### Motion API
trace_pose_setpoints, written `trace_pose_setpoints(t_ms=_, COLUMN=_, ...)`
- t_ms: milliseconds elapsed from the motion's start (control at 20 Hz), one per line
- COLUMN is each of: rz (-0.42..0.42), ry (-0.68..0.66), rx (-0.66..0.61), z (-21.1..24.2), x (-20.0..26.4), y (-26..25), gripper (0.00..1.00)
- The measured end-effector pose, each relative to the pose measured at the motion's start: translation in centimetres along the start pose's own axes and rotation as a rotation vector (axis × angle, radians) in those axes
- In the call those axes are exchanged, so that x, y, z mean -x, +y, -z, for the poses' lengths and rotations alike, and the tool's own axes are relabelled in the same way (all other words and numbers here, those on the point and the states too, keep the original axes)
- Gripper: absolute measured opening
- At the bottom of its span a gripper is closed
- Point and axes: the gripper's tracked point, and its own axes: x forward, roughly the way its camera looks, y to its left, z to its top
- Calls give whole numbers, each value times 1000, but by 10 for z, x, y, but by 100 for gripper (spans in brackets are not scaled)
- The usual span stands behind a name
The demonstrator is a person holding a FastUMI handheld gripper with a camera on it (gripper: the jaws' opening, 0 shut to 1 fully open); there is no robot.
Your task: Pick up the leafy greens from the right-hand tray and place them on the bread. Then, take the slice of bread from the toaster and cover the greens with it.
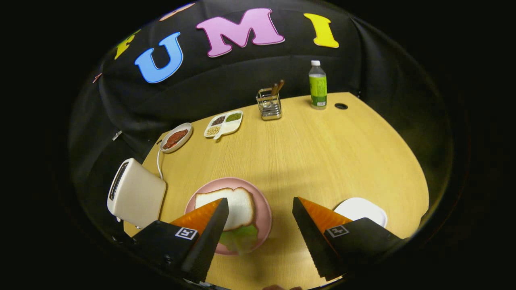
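gripper (260, 205) jaws wide open, holding nothing, above the pink plate (264, 209). bread (238, 203) on that plate covers greens (242, 237) poking out near side. toaster (135, 193) left of plate, white tray (360, 209) right.

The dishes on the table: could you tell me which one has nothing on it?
The white tray beside the right finger of the open hand-held gripper is bare. The pink plate holds bread and greens; both far dishes hold food.

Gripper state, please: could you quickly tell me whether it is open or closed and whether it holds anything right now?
Gripper: open, fingers spread wide and holding nothing, above the pink plate with bread and leafy greens.
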Motion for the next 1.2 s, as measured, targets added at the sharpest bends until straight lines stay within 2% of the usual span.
trace_pose_setpoints(t_ms=400, rz=106, ry=-336, rx=84, z=-98, x=119, y=-38, gripper=99)
trace_pose_setpoints(t_ms=550, rz=105, ry=-468, rx=97, z=-128, x=163, y=-32, gripper=99)
trace_pose_setpoints(t_ms=650, rz=125, ry=-504, rx=94, z=-136, x=185, y=-35, gripper=99)
trace_pose_setpoints(t_ms=900, rz=102, ry=-603, rx=102, z=-171, x=229, y=-36, gripper=99)
trace_pose_setpoints(t_ms=1200, rz=29, ry=-552, rx=81, z=-176, x=238, y=-60, gripper=99)
